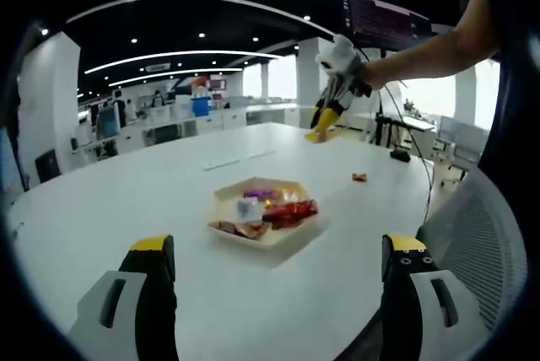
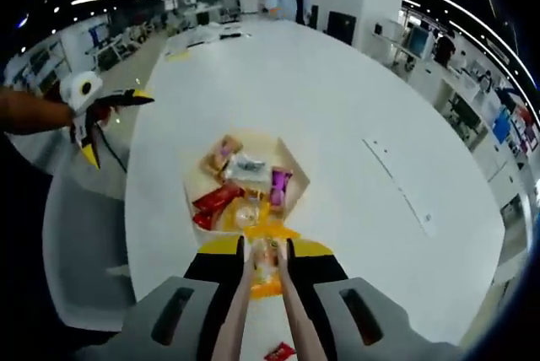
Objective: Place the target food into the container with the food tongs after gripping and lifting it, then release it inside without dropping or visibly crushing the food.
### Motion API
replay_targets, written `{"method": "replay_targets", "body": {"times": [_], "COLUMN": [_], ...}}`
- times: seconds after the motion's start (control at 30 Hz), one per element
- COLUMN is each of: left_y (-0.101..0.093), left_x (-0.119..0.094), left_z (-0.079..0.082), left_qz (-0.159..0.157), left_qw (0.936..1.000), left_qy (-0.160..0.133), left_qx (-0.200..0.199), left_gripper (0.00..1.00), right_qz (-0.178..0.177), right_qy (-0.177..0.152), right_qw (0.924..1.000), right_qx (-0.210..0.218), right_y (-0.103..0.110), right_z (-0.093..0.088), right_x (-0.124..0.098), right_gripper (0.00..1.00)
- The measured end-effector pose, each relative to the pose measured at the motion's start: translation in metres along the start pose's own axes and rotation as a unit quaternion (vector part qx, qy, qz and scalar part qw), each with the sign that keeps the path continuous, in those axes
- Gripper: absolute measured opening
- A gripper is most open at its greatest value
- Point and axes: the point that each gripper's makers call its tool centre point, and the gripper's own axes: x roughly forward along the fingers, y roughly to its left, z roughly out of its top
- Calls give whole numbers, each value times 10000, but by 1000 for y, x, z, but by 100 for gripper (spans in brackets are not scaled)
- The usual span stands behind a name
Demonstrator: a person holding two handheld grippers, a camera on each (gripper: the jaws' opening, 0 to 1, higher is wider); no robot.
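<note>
Table (image 1: 126,192): large, white, rounded; carries everything else in the scene.
Container (image 2: 291,177): shallow pale hexagonal tray near the table's middle, already loaded with wrapped snacks, red, purple, clear and orange among them.
Right gripper (image 2: 264,260): raised above the table just short of the tray's near rim; jaws drawn close on the food tongs; seen from the left gripper view high over the table's far side.
Left gripper (image 1: 278,268): low over the near table edge, jaws set wide with nothing between them; idle.
Food tongs (image 2: 261,319): two slim arms running forward between the right jaws, tips pinched together.
Target food (image 2: 265,270): small yellow-orange packet clamped between the tong tips, clear of the table; no visible crushing.
Stray snack (image 1: 359,178): small orange wrapper lying on the table, well apart from the tray.
Step in hand: carry phase, judged; grip and lift done, release not yet.
Next move: forward over the rim, down close to the contents, then gentle easing of the tongs so as to avoid a drop.
</note>
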Motion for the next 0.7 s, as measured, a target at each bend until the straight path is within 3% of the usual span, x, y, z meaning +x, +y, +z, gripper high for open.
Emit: {"method": "replay_targets", "body": {"times": [0.7], "left_y": [4], "left_x": [-2], "left_z": [-5], "left_qz": [39], "left_qw": [10000], "left_qy": [55], "left_qx": [2], "left_gripper": [98], "right_qz": [327], "right_qy": [-181], "right_qw": [9991], "right_qx": [-193], "right_y": [32], "right_z": [75], "right_x": [59], "right_gripper": [19]}}
